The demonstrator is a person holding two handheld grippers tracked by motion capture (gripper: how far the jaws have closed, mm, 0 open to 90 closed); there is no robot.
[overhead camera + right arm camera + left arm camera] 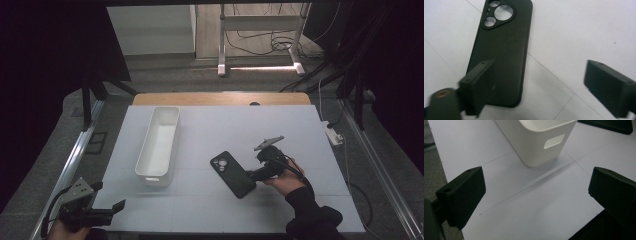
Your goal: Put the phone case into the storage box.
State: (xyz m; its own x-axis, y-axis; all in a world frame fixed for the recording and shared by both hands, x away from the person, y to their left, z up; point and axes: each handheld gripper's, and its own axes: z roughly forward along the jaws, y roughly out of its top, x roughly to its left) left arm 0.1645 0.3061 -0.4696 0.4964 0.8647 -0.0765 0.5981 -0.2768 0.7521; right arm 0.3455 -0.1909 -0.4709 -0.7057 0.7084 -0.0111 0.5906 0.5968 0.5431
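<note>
Right tongs [534, 87] agape beside phone case [504, 50], bin [159, 142] apart

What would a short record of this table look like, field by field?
Surface: white table
Phone case: black phone case lying flat, camera cut-outs toward the far side
Bin: long white bin, left of the case, nothing visible inside
Right gripper: right gripper open, jaws wide, beside the case's near end, nothing gripped
Left gripper: left gripper open, at the near left corner, pointing toward the bin
</note>
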